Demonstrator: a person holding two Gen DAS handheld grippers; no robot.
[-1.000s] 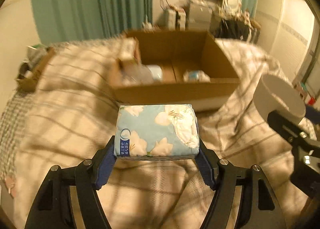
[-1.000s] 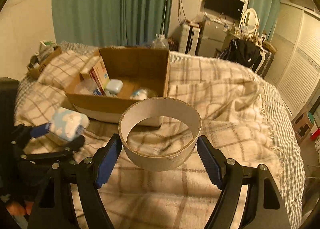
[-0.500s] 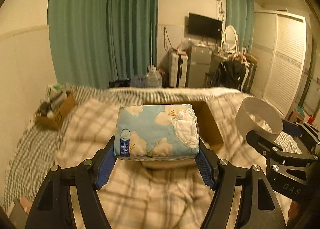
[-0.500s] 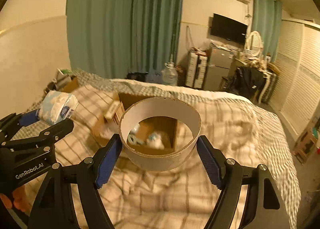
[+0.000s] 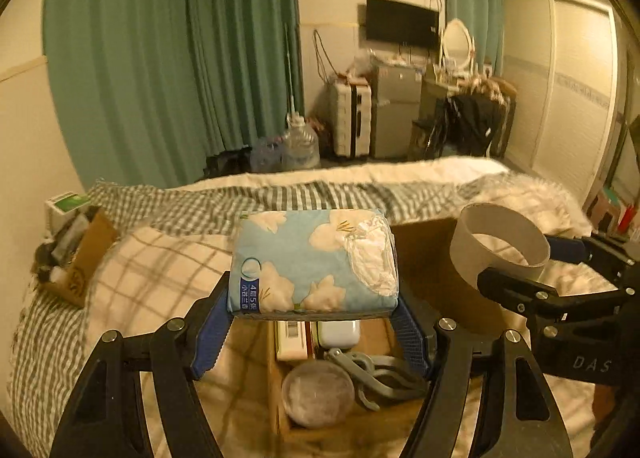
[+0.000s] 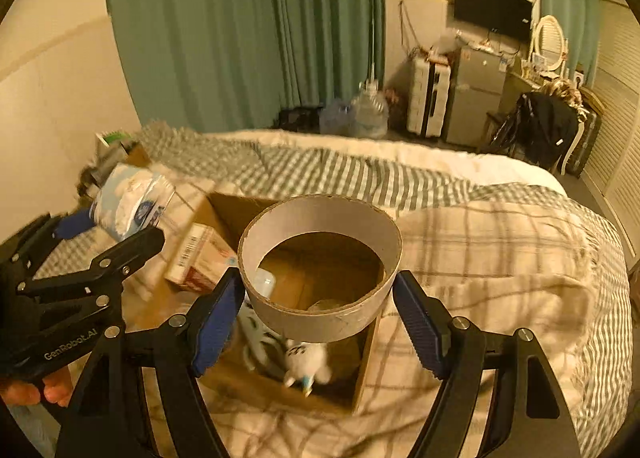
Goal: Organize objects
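My left gripper [image 5: 312,318] is shut on a blue floral tissue pack [image 5: 312,262] and holds it above the open cardboard box [image 5: 420,258] on the bed. My right gripper [image 6: 318,308] is shut on a wide cardboard tape ring [image 6: 320,266] and holds it over the same box [image 6: 360,362]. The ring also shows at the right of the left wrist view [image 5: 500,242], and the tissue pack at the left of the right wrist view [image 6: 132,202]. The box holds a flat carton [image 6: 200,258], a white case [image 5: 338,332], a round lidded tub [image 5: 318,394] and a grey clip [image 5: 376,374].
The box sits on a plaid blanket [image 6: 500,278] covering the bed. A small cardboard box of clutter [image 5: 76,258] sits at the bed's left edge. Green curtains, a water jug [image 5: 300,146] and furniture stand beyond the bed.
Both grippers have moved forward and over the cardboard box, still holding their objects; the box, which lay ahead, now sits under them with its contents visible below.
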